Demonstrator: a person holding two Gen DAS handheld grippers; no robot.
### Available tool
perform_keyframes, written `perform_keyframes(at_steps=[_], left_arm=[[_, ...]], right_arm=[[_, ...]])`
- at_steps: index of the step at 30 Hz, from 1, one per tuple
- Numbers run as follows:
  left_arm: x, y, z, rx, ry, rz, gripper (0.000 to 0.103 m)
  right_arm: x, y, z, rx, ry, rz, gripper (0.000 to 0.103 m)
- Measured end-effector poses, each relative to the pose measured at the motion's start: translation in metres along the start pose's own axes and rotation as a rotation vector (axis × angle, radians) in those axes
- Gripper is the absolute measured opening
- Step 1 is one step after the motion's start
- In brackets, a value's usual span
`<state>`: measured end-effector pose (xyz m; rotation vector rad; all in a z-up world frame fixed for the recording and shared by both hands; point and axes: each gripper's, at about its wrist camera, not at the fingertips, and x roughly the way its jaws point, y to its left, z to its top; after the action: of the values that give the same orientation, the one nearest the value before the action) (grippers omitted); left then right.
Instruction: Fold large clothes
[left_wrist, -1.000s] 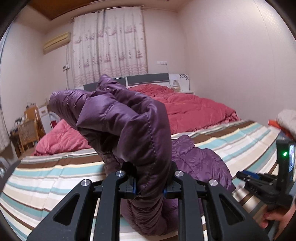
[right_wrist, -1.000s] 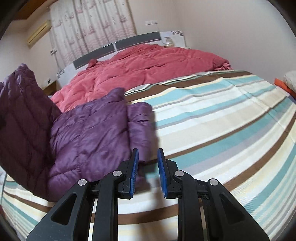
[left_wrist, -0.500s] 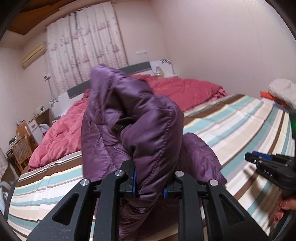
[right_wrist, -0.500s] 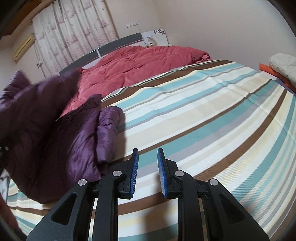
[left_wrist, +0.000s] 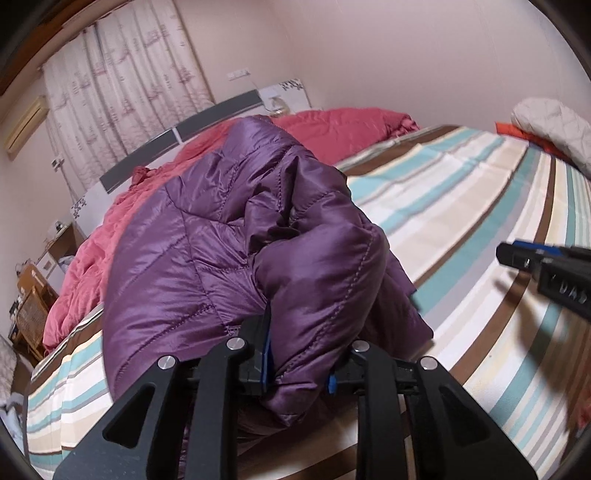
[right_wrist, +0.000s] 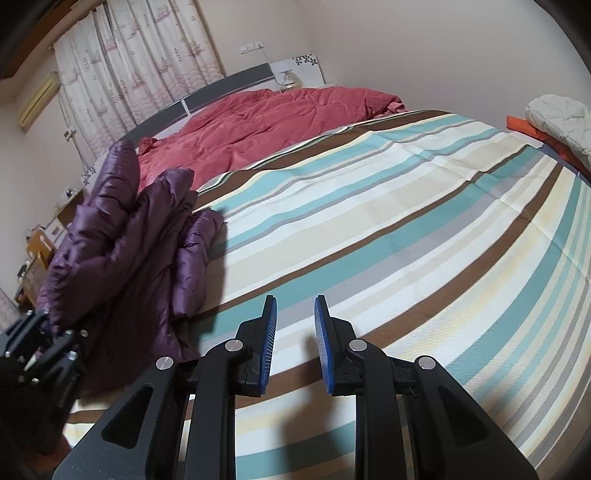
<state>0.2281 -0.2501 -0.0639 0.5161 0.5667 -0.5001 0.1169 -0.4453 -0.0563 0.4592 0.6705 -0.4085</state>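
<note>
A purple quilted down jacket (left_wrist: 236, 258) lies bunched on the striped bed sheet (left_wrist: 461, 206). My left gripper (left_wrist: 299, 354) is shut on a thick fold of it and holds that fold up over the rest of the jacket. In the right wrist view the jacket (right_wrist: 129, 240) is at the left, with the left gripper (right_wrist: 44, 343) at its near edge. My right gripper (right_wrist: 294, 328) is open and empty, low over the bare striped sheet (right_wrist: 406, 221) to the right of the jacket. It also shows at the right edge of the left wrist view (left_wrist: 546, 266).
A red duvet (right_wrist: 266, 118) is heaped at the head of the bed by the grey headboard (right_wrist: 221, 88). A white quilted garment (right_wrist: 561, 122) over something orange lies at the bed's right edge. Small furniture (left_wrist: 33, 295) stands at the far left.
My left gripper has carried the held jacket fold down and to the right, laying it over the rest of the jacket. My right gripper has moved right, away from the jacket, still open.
</note>
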Motion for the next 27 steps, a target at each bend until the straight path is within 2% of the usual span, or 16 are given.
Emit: perform_keyframes(at_steps=[6, 10, 13, 15, 17, 20, 22, 25, 26, 27], left_arm=[[0.0, -0.013, -0.004, 0.06, 0.011, 0.003, 0.022], [-0.013, -0.003, 0.001, 0.024, -0.005, -0.017, 0.025], [-0.03, 0.007, 0.005, -0.058, -0.027, -0.065, 0.033], [-0.043, 0.014, 0.0, -0.109, -0.049, -0.117, 0.053], [-0.061, 0.022, -0.007, -0.169, -0.088, -0.187, 0.059], [-0.086, 0.033, -0.018, -0.214, -0.138, -0.22, 0.061], [-0.094, 0.049, -0.026, -0.256, -0.156, -0.192, 0.065], [-0.096, 0.092, -0.038, -0.384, -0.165, -0.076, 0.066], [-0.093, 0.115, -0.044, -0.458, -0.159, -0.016, 0.067], [-0.09, 0.129, -0.048, -0.505, -0.147, 0.009, 0.067]], right_arm=[[-0.001, -0.001, -0.001, 0.002, 0.008, 0.006, 0.021], [-0.004, 0.004, 0.0, -0.004, 0.006, 0.016, 0.021], [-0.005, 0.006, 0.0, -0.006, 0.005, 0.031, 0.021], [-0.007, 0.008, 0.001, -0.012, 0.004, 0.043, 0.021], [-0.008, 0.011, 0.002, -0.02, 0.002, 0.055, 0.021], [-0.012, 0.015, 0.003, -0.023, -0.006, 0.074, 0.021], [-0.014, 0.019, 0.006, -0.028, -0.013, 0.099, 0.021], [-0.021, 0.028, 0.012, -0.038, -0.025, 0.135, 0.021], [-0.023, 0.032, 0.014, -0.038, -0.031, 0.153, 0.026], [-0.025, 0.036, 0.017, -0.039, -0.035, 0.166, 0.039]])
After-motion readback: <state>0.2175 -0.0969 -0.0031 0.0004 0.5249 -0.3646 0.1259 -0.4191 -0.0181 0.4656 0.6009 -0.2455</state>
